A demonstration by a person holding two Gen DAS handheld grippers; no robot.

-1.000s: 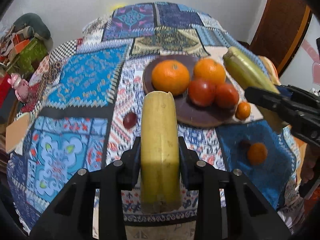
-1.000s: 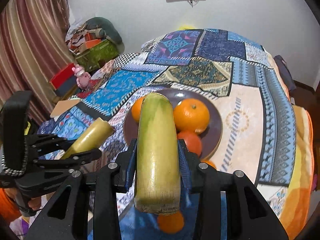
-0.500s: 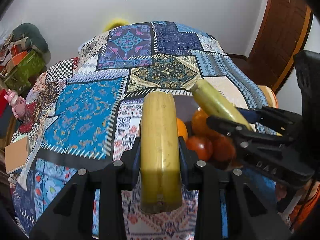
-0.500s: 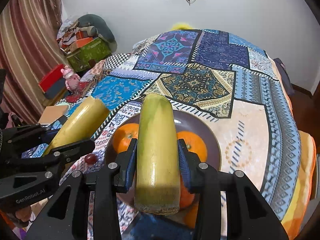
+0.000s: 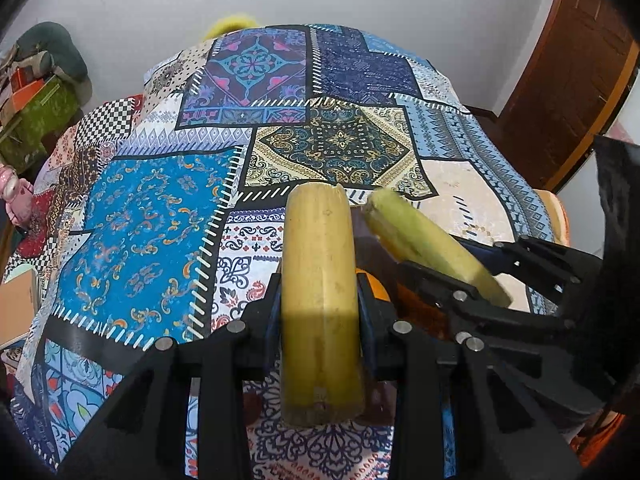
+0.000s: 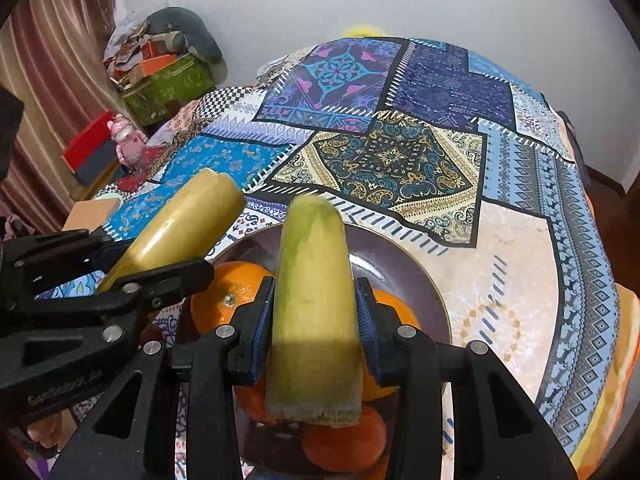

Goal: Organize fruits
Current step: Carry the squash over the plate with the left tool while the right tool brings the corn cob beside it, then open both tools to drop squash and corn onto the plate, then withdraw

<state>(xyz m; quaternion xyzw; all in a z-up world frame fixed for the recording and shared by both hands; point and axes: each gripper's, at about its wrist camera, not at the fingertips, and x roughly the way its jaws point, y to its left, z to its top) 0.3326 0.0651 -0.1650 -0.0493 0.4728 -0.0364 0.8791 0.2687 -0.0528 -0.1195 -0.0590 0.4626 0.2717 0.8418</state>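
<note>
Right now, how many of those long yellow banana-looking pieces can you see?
2. The yellow piece is clamped in the left gripper; the greener piece is clamped in the right gripper, above the plate of oranges. More could be hidden behind them.

text: one embossed mark — on the left gripper [image 6: 160, 280] body, low left of the right wrist view | legibility: too faint to read | other text: none
</note>
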